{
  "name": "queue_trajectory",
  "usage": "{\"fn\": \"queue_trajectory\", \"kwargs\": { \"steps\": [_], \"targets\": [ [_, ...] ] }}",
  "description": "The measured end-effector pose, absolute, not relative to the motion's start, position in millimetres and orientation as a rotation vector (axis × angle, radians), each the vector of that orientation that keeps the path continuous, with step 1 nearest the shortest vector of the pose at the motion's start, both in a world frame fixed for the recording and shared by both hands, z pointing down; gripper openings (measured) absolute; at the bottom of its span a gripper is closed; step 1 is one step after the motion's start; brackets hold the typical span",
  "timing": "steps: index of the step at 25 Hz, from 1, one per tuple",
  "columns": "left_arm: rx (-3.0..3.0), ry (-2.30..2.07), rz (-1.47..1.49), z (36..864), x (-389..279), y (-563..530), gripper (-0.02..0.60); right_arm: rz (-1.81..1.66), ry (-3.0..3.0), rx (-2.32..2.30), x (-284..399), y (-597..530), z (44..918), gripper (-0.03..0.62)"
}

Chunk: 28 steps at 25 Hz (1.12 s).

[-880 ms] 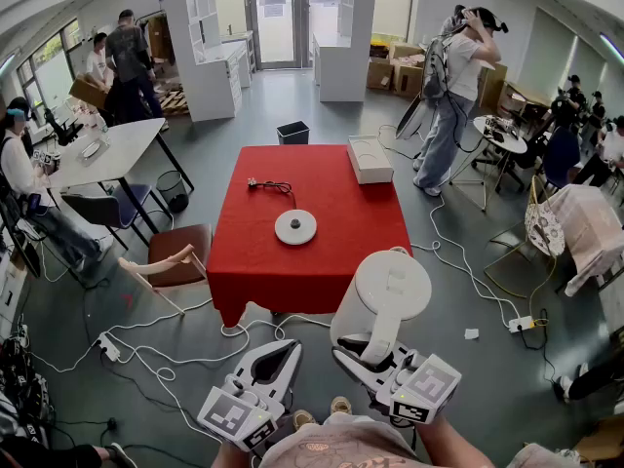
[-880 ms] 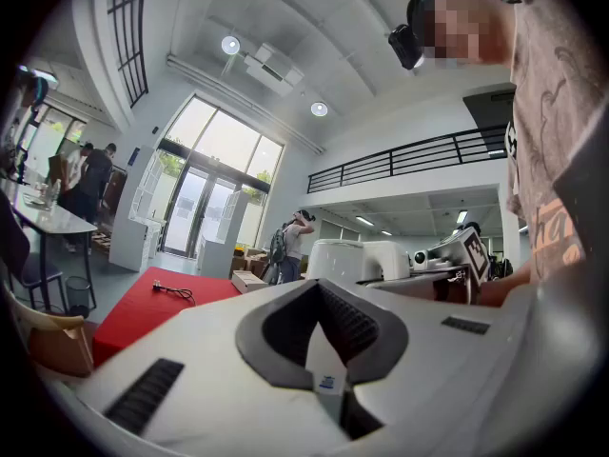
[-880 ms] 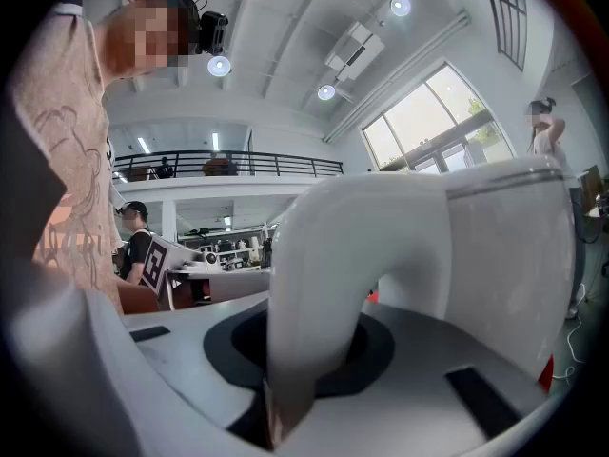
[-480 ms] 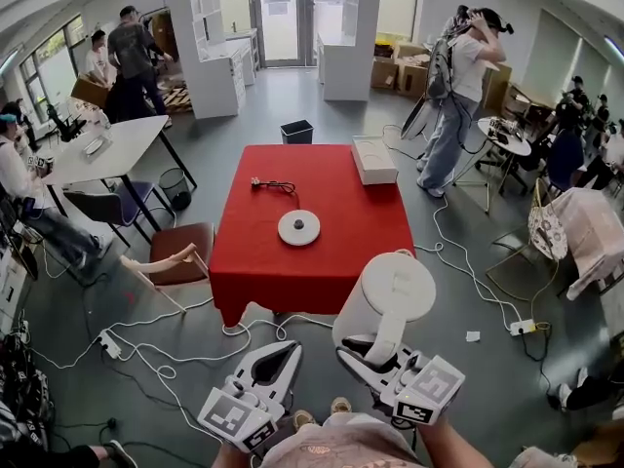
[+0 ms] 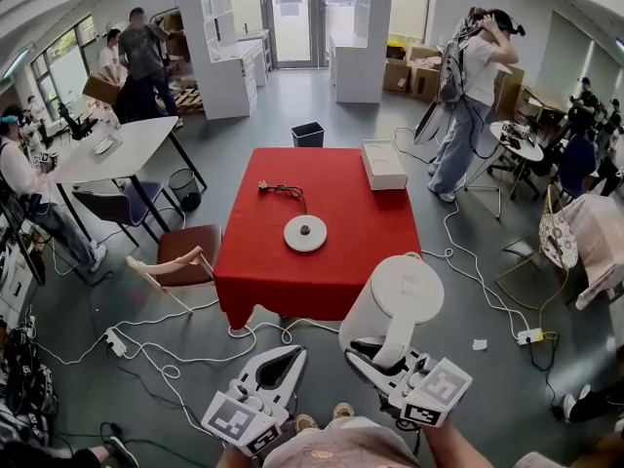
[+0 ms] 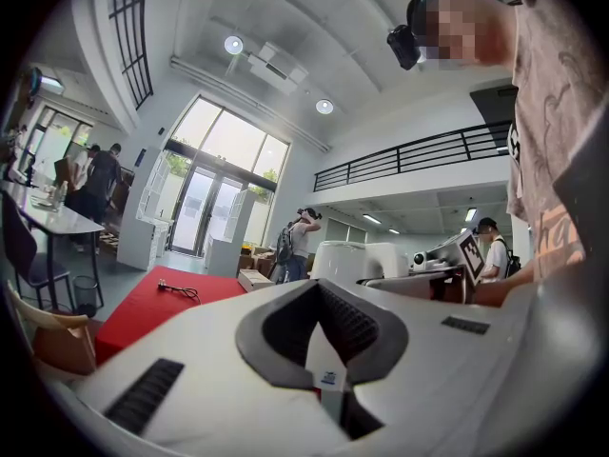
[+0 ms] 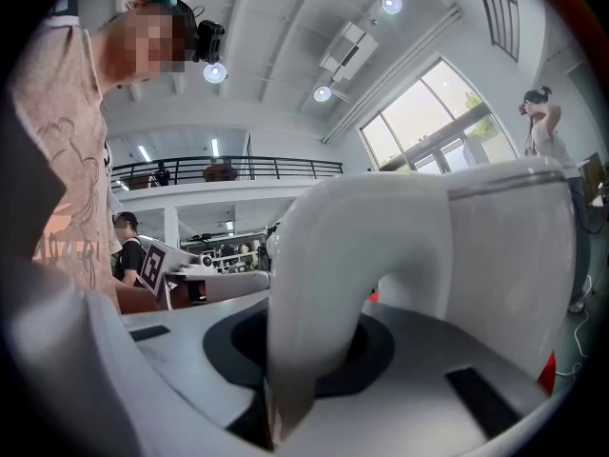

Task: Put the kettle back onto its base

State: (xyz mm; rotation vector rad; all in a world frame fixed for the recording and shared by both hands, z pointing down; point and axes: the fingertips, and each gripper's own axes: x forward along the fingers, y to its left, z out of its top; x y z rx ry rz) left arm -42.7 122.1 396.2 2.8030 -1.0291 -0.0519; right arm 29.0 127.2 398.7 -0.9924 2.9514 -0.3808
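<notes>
head view, right tool (image 5: pixel 376 357) level, gripping kettle (image 5: pixel 401 295)

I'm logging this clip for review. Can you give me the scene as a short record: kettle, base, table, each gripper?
kettle: white, lifted, short of the table's near edge in the head view
base: round, white, nothing on it
red table: carries the base
right gripper: closed on the kettle's handle
left gripper: jaws together, nothing held
task: kettle not yet on base
</notes>
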Motion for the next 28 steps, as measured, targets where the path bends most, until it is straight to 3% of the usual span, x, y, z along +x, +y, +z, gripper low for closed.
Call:
{"fn": "queue_trajectory", "kwargs": {
  "steps": [12, 28],
  "targets": [
    [2.812, -1.095, -0.069, 395, -5, 111, -0.012, -0.362, 2.988, -0.912, 65, 120, 402, 0.081],
    [2.788, -1.094, -0.053, 402, -1, 51, -0.012, -0.383, 2.998, -0.886, 63, 63, 403, 0.081]
  ]
}}
